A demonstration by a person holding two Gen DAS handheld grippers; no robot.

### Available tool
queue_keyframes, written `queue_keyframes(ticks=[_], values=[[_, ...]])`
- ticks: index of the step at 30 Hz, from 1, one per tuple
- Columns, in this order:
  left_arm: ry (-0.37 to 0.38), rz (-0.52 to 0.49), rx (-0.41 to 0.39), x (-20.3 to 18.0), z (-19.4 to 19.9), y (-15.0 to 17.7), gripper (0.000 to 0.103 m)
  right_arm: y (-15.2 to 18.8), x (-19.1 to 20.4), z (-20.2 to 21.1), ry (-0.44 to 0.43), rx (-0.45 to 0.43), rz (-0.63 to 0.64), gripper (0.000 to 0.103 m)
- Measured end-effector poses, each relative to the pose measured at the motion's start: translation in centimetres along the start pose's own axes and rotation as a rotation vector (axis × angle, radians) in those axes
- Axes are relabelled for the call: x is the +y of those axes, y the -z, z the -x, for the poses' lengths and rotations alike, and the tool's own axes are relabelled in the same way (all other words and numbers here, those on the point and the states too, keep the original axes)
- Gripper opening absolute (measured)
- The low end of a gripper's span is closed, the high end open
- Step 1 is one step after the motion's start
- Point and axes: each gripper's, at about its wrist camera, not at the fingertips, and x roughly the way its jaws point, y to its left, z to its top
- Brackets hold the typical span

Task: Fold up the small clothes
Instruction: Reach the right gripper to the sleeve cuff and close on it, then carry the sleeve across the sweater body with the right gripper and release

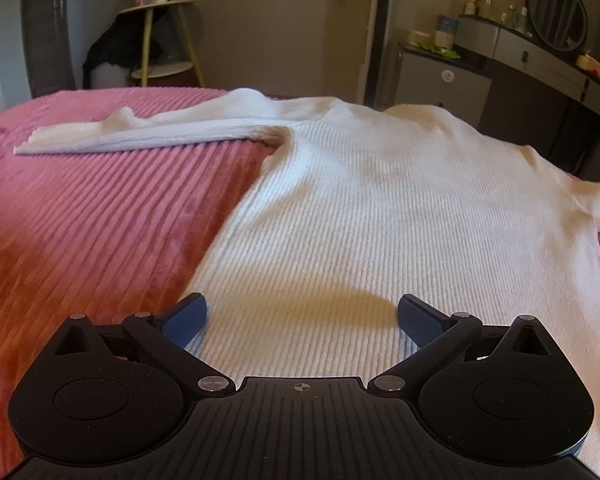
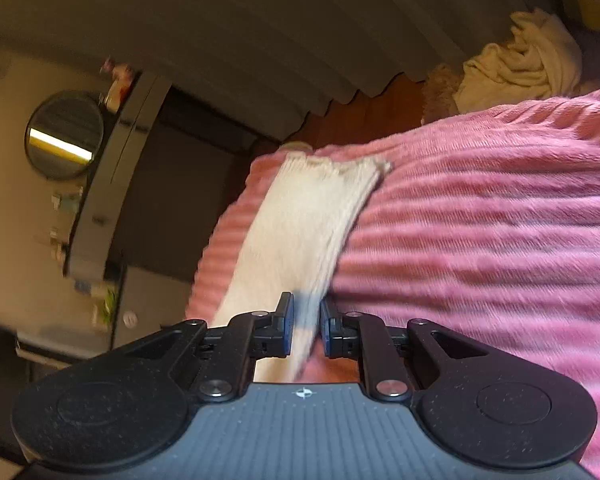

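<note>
A white ribbed knit sweater [image 1: 380,208] lies flat on a pink ribbed blanket [image 1: 100,208]. One sleeve [image 1: 148,132] stretches out to the left at the far side. My left gripper [image 1: 302,320] is open and empty, just above the sweater's near hem, its blue pads [image 1: 188,320] spread wide. In the right wrist view, the other sleeve [image 2: 300,224] lies along the blanket [image 2: 480,240] toward its edge. My right gripper [image 2: 306,316] is nearly closed on this sleeve, which runs between the pads. This view is tilted and blurred.
Beyond the bed stand a round side table [image 1: 164,40] with dark cloth under it, a grey dresser [image 1: 540,64] with a round mirror [image 1: 558,14] and small bottles. In the right wrist view, a cream cloth pile [image 2: 528,64] lies beyond the blanket.
</note>
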Motion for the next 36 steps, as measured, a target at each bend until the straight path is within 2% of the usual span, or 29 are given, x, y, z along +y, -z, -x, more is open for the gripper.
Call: queue_keyframes(ticks=[3, 7, 9, 11, 16, 18, 22, 25, 27, 29, 30, 32, 35, 36], values=[[0.005, -0.006, -0.004, -0.2, 0.0, 0.2, 0.103, -0.2, 0.8, -0.2, 0.023, -0.008, 0.08, 0.008], [-0.002, -0.008, -0.008, -0.3, 0.0, 0.1, 0.103, 0.5, 3.3, 1.9, 0.03, -0.055, 0.222, 0.007], [-0.005, -0.008, -0.01, -0.3, 0.0, 0.1, 0.103, 1.6, 5.9, 3.5, 0.023, -0.101, 0.401, 0.007], [-0.004, -0.009, -0.01, -0.4, 0.1, 0.1, 0.103, 3.5, 8.9, 5.3, -0.024, -0.13, 0.58, 0.007], [0.008, 0.005, -0.015, 0.0, 0.5, -0.1, 0.103, 11.6, 15.6, 9.8, -0.24, -0.098, 0.933, 0.007], [0.012, 0.027, -0.014, 0.4, 0.6, -0.2, 0.103, 16.1, 17.4, 11.1, -0.334, -0.038, 1.044, 0.007], [0.019, 0.059, -0.023, 1.3, 1.0, -0.3, 0.103, 25.8, 18.5, 12.1, -0.454, 0.098, 1.216, 0.007], [0.012, 0.08, -0.031, 2.1, 1.2, -0.3, 0.103, 31.9, 17.6, 11.1, -0.453, 0.211, 1.247, 0.007], [0.017, 0.1, -0.033, 2.7, 1.2, -0.4, 0.103, 35.0, 16.3, 10.0, -0.418, 0.268, 1.273, 0.007], [0.021, 0.125, -0.029, 3.2, 1.1, -0.5, 0.103, 37.5, 14.7, 9.2, -0.348, 0.362, 1.303, 0.01], [0.025, 0.136, -0.025, 3.4, 1.0, -0.5, 0.103, 38.0, 14.1, 9.0, -0.326, 0.397, 1.278, 0.013], [0.032, 0.15, -0.016, 3.7, 0.8, -0.6, 0.103, 36.8, 12.9, 9.7, -0.316, 0.435, 1.174, 0.029], [0.047, 0.152, -0.022, 3.7, 0.8, -0.6, 0.103, 33.8, 11.5, 11.8, -0.331, 0.408, 1.016, 0.047], [0.057, 0.144, -0.022, 3.6, 0.8, -0.6, 0.103, 32.7, 11.0, 12.3, -0.318, 0.391, 0.973, 0.047]])
